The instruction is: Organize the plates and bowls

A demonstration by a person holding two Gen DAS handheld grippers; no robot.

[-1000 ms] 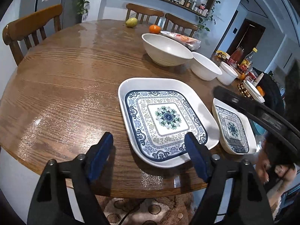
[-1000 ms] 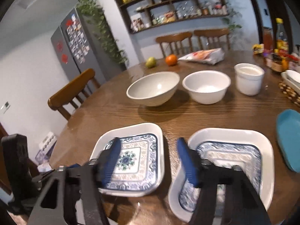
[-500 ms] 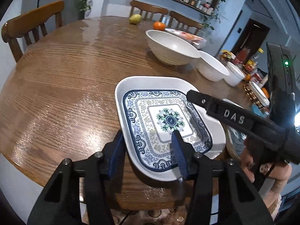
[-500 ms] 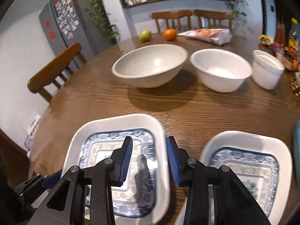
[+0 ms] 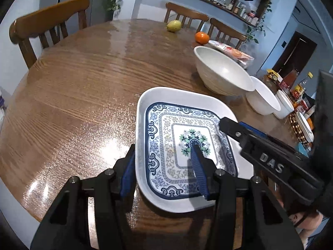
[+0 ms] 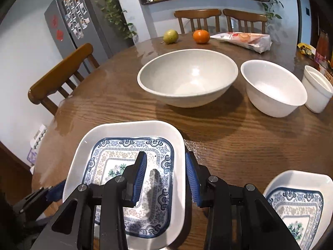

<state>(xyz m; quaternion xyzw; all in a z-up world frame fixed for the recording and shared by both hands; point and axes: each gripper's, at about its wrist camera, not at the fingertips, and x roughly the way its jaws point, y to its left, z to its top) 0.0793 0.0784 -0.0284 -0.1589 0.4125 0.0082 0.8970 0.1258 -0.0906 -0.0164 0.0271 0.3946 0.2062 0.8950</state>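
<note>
A large square white plate with a blue pattern (image 5: 183, 112) lies near the table's front edge; it also shows in the right wrist view (image 6: 116, 133). My left gripper (image 5: 164, 170) straddles its left rim, one finger inside and one outside, closing on it. My right gripper (image 6: 165, 177) straddles its right rim the same way. A smaller matching plate (image 6: 299, 206) lies to the right. A big white bowl (image 6: 187, 77), a smaller white bowl (image 6: 272, 87) and a white cup (image 6: 318, 89) stand behind.
A pear (image 6: 170, 36), an orange (image 6: 200, 36) and a snack bag (image 6: 243, 38) lie at the far side of the round wooden table (image 5: 83, 83). Wooden chairs (image 5: 47, 29) stand around it. Bottles and a basket sit at the right edge (image 5: 299, 95).
Both grippers have moved in over the large plate's opposite rims and narrowed their jaws around them. The plate has stayed on the table.
</note>
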